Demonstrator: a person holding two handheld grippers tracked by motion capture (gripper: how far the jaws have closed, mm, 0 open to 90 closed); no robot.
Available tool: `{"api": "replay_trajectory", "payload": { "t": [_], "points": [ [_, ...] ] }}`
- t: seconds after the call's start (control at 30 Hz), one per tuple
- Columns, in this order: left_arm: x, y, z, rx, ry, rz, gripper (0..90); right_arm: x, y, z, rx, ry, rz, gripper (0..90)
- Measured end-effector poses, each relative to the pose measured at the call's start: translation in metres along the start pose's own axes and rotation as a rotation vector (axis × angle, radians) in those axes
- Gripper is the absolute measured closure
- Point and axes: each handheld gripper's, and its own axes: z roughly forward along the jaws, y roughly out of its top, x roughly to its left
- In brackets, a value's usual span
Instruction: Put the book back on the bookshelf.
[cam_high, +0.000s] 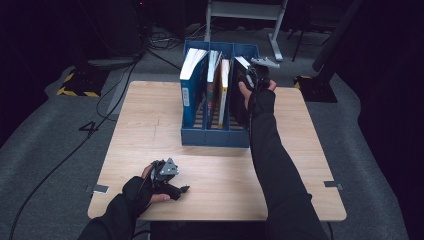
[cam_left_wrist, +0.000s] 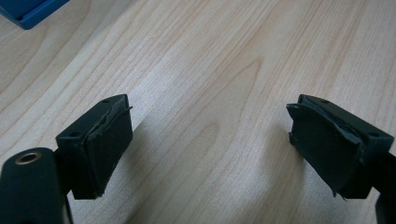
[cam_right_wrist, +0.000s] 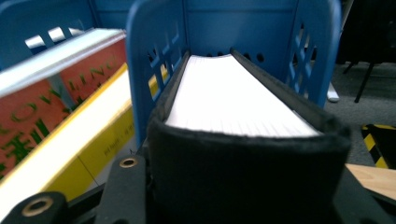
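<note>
gripping a black book, right gripper at blue rack; left gripper gapes; orange cover's lettering unreadable.

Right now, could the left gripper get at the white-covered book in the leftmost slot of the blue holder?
Probably yes. The left gripper rests open on the table near its front edge, and bare wood lies between it and the blue holder. The white-covered book stands tall above its slot, far from the right gripper.
</note>
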Motion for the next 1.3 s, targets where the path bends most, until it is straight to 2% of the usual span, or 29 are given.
{"api": "replay_trajectory", "payload": {
  "t": [0.1,0.17,0.33,0.43,0.8,1.0,1.17,1.3],
  "points": [
    [0.0,0.0,0.0,0.0,0.0,0.001,13.2,-0.001,-0.007,0.003,-0.004,0.003,-0.002,52.8],
    [0.0,0.0,0.0,0.0,0.0,0.0,13.2,-0.002,-0.011,0.004,-0.003,0.004,-0.026,52.8],
    [0.0,0.0,0.0,0.0,-0.001,0.002,13.3,-0.003,-0.019,0.007,-0.006,0.013,-0.013,52.5],
    [0.0,0.0,0.0,0.0,-0.002,0.002,13.3,-0.003,-0.019,0.006,-0.002,0.015,-0.027,52.4],
    [0.0,0.0,0.0,0.0,-0.002,0.002,13.3,-0.007,-0.031,-0.009,0.02,0.043,-0.071,51.5],
    [0.0,0.0,0.0,0.0,-0.001,0.003,13.3,-0.011,-0.037,-0.018,0.046,0.065,-0.062,50.1],
    [0.0,0.0,0.0,0.0,-0.001,0.002,13.3,-0.012,-0.041,-0.022,0.046,0.079,-0.076,49.1],
    [-0.001,0.0,0.0,-0.001,0.0,0.0,13.5,-0.011,-0.043,-0.025,0.055,0.103,-0.067,44.1]
  ]
}}
